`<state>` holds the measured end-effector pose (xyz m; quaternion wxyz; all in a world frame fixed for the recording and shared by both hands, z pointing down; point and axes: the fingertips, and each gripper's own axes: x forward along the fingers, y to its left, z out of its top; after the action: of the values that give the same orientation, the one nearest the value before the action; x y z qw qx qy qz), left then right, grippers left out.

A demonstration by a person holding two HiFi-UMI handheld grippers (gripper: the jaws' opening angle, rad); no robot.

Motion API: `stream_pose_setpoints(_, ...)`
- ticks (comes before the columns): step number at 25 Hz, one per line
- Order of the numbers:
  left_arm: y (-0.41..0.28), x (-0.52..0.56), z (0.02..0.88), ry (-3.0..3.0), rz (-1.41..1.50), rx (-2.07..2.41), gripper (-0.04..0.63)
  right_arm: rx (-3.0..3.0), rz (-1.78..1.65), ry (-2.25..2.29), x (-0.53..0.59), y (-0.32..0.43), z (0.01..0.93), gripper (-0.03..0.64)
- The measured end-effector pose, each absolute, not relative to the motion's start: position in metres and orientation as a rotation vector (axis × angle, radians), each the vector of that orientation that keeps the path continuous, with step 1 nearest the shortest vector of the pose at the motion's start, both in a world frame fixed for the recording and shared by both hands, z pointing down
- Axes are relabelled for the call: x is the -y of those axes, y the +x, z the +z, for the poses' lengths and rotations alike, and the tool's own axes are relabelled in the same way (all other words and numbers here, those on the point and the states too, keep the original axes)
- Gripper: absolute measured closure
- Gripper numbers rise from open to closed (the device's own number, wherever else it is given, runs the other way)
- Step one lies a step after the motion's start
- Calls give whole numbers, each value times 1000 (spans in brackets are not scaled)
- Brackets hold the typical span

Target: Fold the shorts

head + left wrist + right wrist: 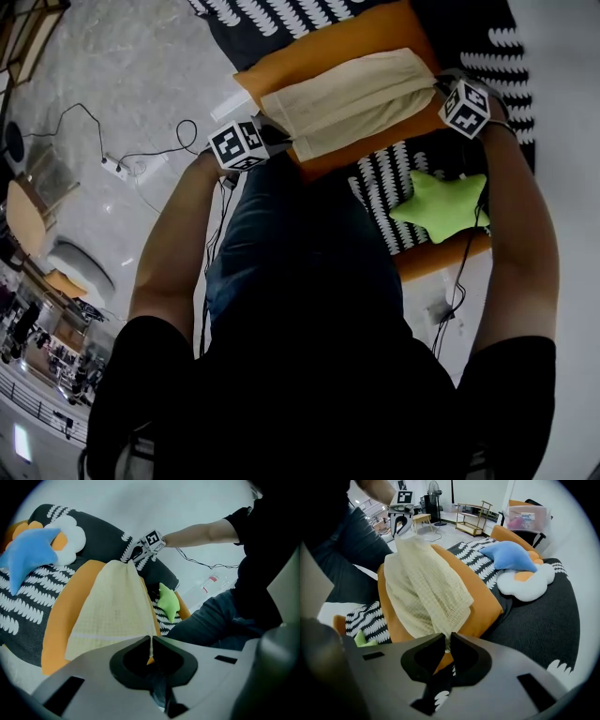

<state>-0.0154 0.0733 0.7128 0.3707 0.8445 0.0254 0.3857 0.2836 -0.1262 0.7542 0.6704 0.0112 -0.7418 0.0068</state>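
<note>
An orange cushion (323, 47) lies on a black cover (459, 23) with white leaf marks. A green star (439, 206) sits on the cover near the cushion. A blue star (508, 555) touches a white cloud pillow (529, 585) (orange patch on top). A power strip (115, 169) and a bottle (208, 584) lie on the floor. A shelf (473, 515) and a fan (434, 489) stand further off.

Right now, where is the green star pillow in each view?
Head view: green star pillow right of centre, below the orange cushion.
Left gripper view: right of centre, just past the cushion's far edge.
Right gripper view: only a green tip, lower left, mostly hidden.
Shared landmark: the orange cushion under the shorts.
</note>
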Motion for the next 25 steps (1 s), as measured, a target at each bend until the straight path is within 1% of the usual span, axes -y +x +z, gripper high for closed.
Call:
stream_pose_setpoints(5,-11,-96,716,2163,994,-69,568,1682,11,58,111,284,760,577)
stream_pose_setpoints(9,6,-115,727,2188,1005,-85,568,1670,-4,62,101,293,768,577)
stream_pose_setpoints(25,22,-147,760,2182,1036,-106,566,1637,5,97,68,310,794,577)
